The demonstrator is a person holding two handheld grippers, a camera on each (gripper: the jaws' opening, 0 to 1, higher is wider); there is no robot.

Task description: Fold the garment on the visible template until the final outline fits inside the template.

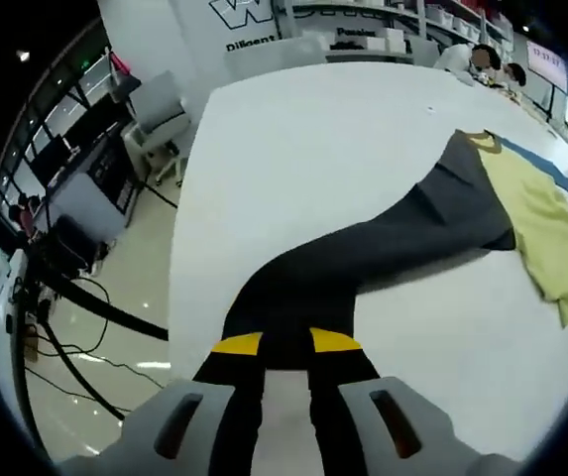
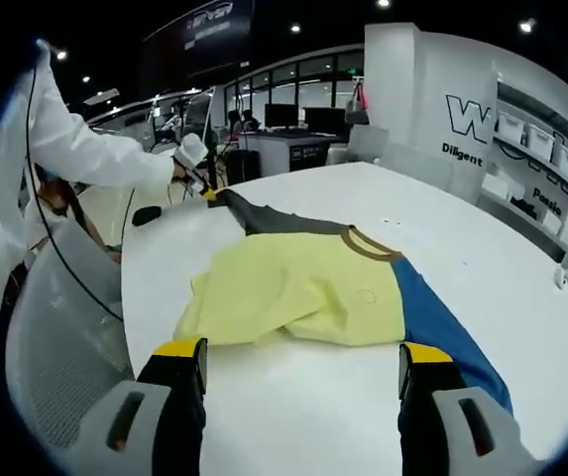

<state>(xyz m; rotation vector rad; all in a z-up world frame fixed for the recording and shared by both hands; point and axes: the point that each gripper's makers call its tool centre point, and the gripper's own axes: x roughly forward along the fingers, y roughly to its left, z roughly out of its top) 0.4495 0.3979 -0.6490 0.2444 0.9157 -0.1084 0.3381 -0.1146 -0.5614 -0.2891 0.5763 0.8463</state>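
Left gripper (image 1: 285, 349): jaws clamping the garment's dark grey sleeve (image 1: 363, 258).
Right gripper (image 2: 301, 362): jaws standing apart, hovering before the yellow garment (image 2: 298, 283).
Blue template (image 2: 442, 332): lying under garment's edge.

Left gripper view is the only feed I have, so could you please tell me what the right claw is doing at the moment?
Observer: The right claw is open and holds nothing. It hovers over the white table, just short of the garment's yellow body.
Operator: Thank you. What lies on the other side of that yellow part from my grey sleeve?
Observer: A blue sleeve runs from the brown collar toward the right claw's right jaw, flat on the table.
Operator: And how does my left claw look from there?
Observer: A white-sleeved arm holds the left claw at the table's far edge, with the grey sleeve stretched toward it.
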